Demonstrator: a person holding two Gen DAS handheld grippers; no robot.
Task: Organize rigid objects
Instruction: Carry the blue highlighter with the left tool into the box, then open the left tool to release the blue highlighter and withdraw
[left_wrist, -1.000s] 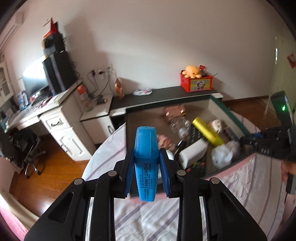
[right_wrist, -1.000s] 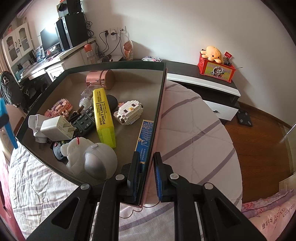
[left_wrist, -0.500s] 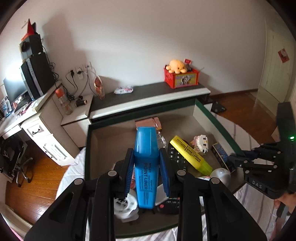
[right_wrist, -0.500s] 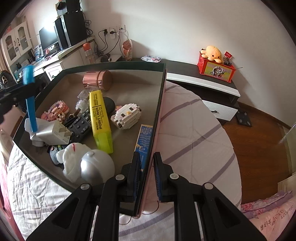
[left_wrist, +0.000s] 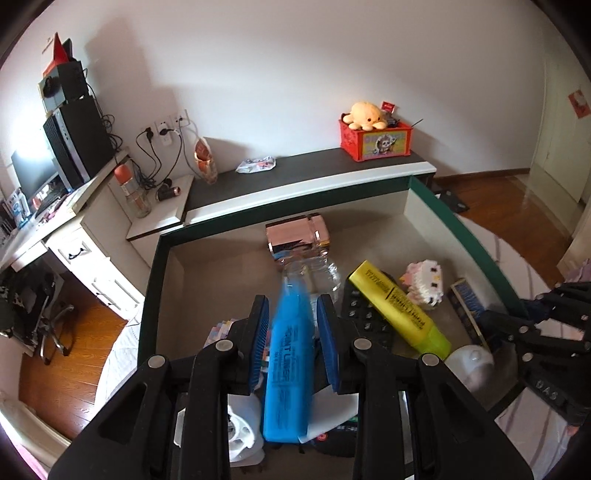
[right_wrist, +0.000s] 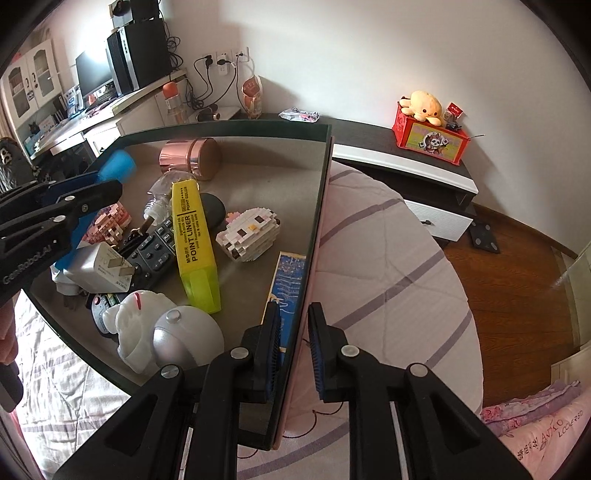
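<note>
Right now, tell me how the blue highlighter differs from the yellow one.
The blue highlighter is between the left gripper's pads, above the box; the yellow highlighter lies flat on the box floor, leaning on a remote. They differ in colour. Both are chunky markers printed POINT LINER.

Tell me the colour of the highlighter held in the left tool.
Blue, with dark lettering on its side. The highlighter shows best in the left wrist view.

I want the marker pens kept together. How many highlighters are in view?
2. The blue highlighter sits between the fingers of the left gripper, above the box. The yellow highlighter lies inside it, partly on the remote. Clutter could hide others.
</note>
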